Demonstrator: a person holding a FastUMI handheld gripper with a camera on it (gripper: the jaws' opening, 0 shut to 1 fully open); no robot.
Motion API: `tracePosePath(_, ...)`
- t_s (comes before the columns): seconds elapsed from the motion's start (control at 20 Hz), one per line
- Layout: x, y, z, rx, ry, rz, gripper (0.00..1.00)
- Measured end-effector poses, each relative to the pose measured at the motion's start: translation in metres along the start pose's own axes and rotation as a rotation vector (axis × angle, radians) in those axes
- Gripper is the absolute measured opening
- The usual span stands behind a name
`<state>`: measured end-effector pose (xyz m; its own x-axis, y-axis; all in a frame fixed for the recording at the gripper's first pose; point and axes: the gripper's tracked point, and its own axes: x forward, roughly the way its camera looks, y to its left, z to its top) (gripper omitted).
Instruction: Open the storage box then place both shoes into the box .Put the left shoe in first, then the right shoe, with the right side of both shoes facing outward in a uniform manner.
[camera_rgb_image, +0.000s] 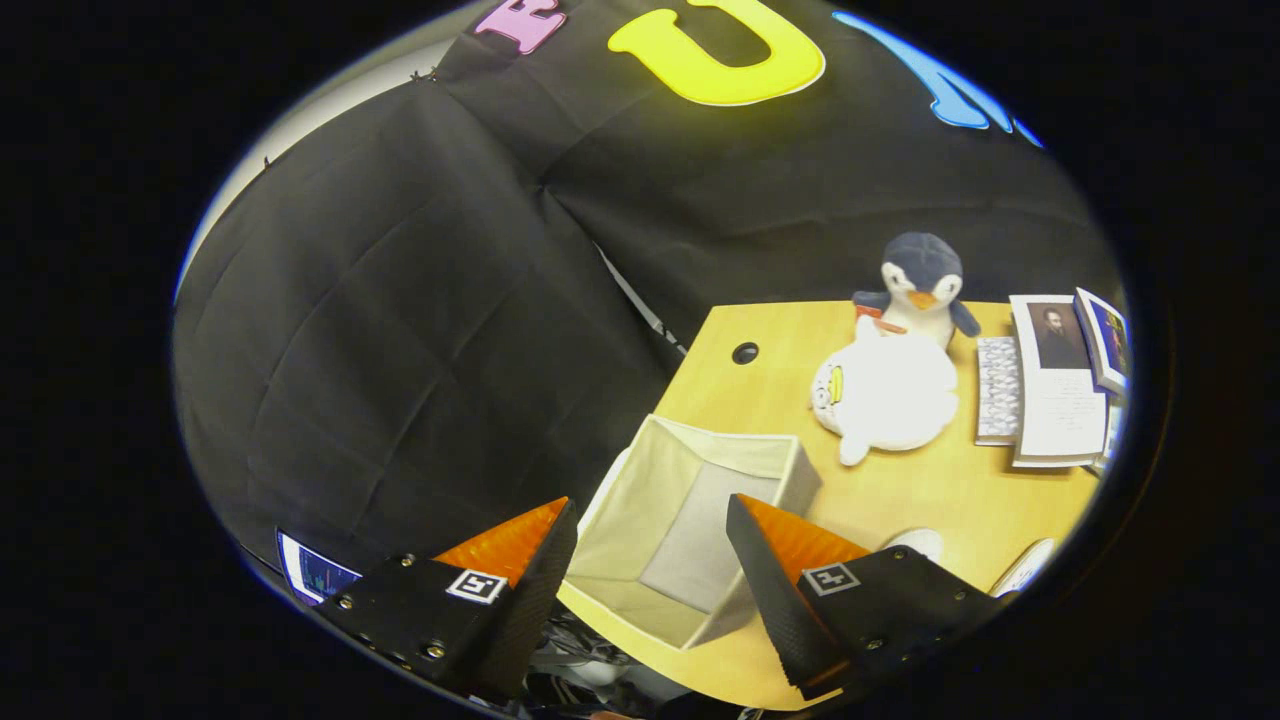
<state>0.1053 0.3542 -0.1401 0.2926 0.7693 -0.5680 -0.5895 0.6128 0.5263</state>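
A cream fabric storage box stands open at the near left corner of the wooden table, and its inside looks empty. My gripper hovers above it, open, with nothing between the two orange-padded fingers; the box shows in the gap between them. Two white rounded shapes, probably the shoes, peek out past the right finger on the table, mostly hidden.
A white plush toy and a penguin plush sit at the back of the table. Books lie to their right. A cable hole marks the table's far left. A small screen sits below the left finger.
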Motion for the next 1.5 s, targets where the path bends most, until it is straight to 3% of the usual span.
tracePosePath(0.55, -0.031, -0.092, -0.046, 0.04, 0.065, -0.147, 0.92)
tracePosePath(1.0, -0.039, -0.162, -0.13, 0.073, 0.248, -0.28, 0.92)
tracePosePath(1.5, -0.026, -0.215, -0.204, 0.1, 0.466, -0.355, 0.92)
